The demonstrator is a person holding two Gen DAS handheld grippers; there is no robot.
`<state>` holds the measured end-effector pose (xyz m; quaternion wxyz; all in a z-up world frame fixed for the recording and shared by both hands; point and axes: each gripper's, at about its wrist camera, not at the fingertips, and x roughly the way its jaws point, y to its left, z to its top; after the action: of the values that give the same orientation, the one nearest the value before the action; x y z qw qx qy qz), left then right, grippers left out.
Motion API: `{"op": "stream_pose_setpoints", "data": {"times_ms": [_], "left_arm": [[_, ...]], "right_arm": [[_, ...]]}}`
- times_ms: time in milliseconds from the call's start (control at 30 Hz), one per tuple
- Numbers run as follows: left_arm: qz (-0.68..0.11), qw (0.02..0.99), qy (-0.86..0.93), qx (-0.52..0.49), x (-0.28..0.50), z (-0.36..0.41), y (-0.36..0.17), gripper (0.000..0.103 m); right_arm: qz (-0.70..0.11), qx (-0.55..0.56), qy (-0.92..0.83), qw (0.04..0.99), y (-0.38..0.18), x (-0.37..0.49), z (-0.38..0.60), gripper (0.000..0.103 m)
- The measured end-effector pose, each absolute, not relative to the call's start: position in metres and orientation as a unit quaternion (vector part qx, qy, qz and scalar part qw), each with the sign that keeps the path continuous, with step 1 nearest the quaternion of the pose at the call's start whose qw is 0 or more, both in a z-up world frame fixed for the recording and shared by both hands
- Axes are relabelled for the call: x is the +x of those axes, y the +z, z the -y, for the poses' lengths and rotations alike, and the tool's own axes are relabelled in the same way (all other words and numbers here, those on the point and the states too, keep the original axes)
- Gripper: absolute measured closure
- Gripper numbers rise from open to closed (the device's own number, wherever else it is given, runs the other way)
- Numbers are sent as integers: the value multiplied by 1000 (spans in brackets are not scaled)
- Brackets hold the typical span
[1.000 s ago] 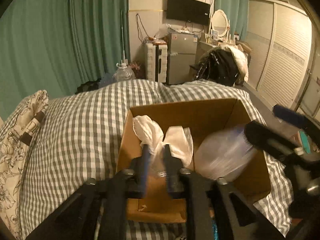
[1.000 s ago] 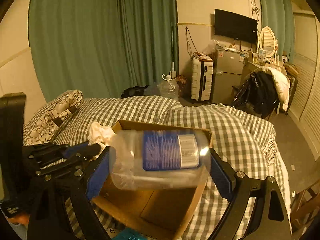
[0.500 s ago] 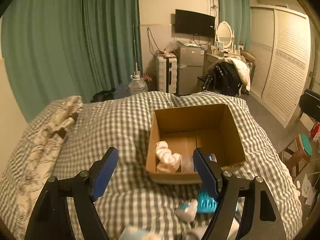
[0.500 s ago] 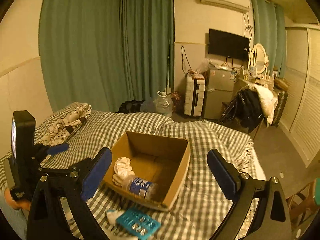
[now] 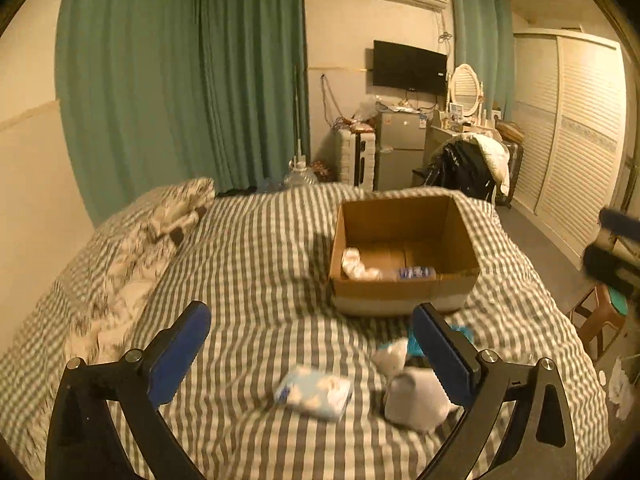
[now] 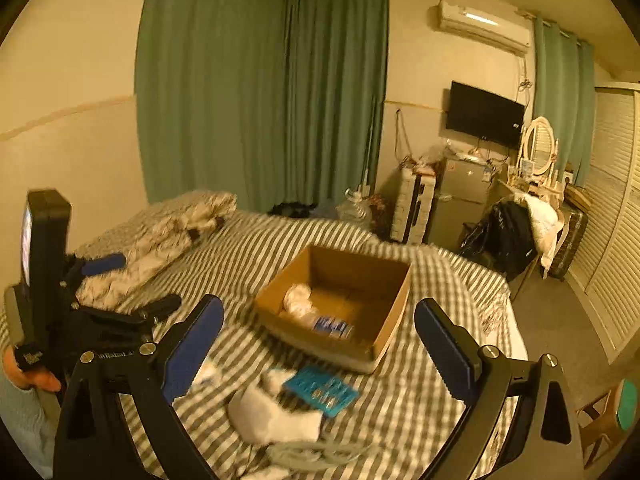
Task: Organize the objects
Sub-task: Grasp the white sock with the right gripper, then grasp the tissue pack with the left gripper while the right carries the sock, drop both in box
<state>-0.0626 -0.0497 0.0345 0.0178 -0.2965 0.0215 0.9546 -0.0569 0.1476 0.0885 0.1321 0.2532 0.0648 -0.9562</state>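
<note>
An open cardboard box (image 5: 404,292) (image 6: 396,312) sits on the checked bed. Inside lie a crumpled white bag (image 5: 354,264) (image 6: 298,298) and a clear bottle with a blue label (image 5: 414,272) (image 6: 332,326). My left gripper (image 5: 316,344) is open and empty, held above the bed in front of the box. Below it lie a blue-white tissue pack (image 5: 314,392), a white object (image 5: 414,400) and a teal item (image 5: 416,346). My right gripper (image 6: 318,340) is open and empty, above a teal blister pack (image 6: 322,390) and white socks (image 6: 272,412).
A patterned pillow (image 5: 160,216) lies at the bed's far left. The other gripper shows at the left of the right wrist view (image 6: 92,312). A stool (image 5: 600,316) stands right of the bed. A fridge (image 5: 400,152), chair with clothes and wardrobe stand beyond.
Both grippers let go of the bag and the bottle, which now lie in the box. Both have pulled back and up from the box, jaws wide open.
</note>
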Motion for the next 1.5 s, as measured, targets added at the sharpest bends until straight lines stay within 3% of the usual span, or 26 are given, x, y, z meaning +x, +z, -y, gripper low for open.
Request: {"op": "stream_pose_setpoints", "data": {"times_ms": [400,667,733,867,933,1000,1100,1200,1500], "left_arm": [[-5,-15,925,-381,-50,66,-59,0],[-3,-20,913,-407,-65,80,-84,0],[-3,-19,911,-413,-68,81,-89,0],[-1,-12,907,-421,-73,83,-96,0],[0,-6,906,-424,-75,83,-98,0],[1,0,905,-426,-77,81,-99,0],[1,16,905,-425,-80,77,-98,0],[-2,26,904,-427,-87,73,-99,0],[-42,64,884,-461,-125,55,-115,0]], "right_arm": [[-88,400,-901,144,-61,-80,-112,6],[-127,444,-872,163,-93,-109,-83,6],[-133,454,-864,174,-104,-114,-73,8],[-163,462,-857,159,-121,-119,-64,22],[-164,461,-858,159,-123,-120,-64,26],[-158,456,-861,158,-121,-119,-67,40],[-138,439,-871,170,-106,-114,-74,52],[-100,416,-884,189,-80,-107,-84,54],[-87,353,-916,168,-20,-99,-109,55]]}}
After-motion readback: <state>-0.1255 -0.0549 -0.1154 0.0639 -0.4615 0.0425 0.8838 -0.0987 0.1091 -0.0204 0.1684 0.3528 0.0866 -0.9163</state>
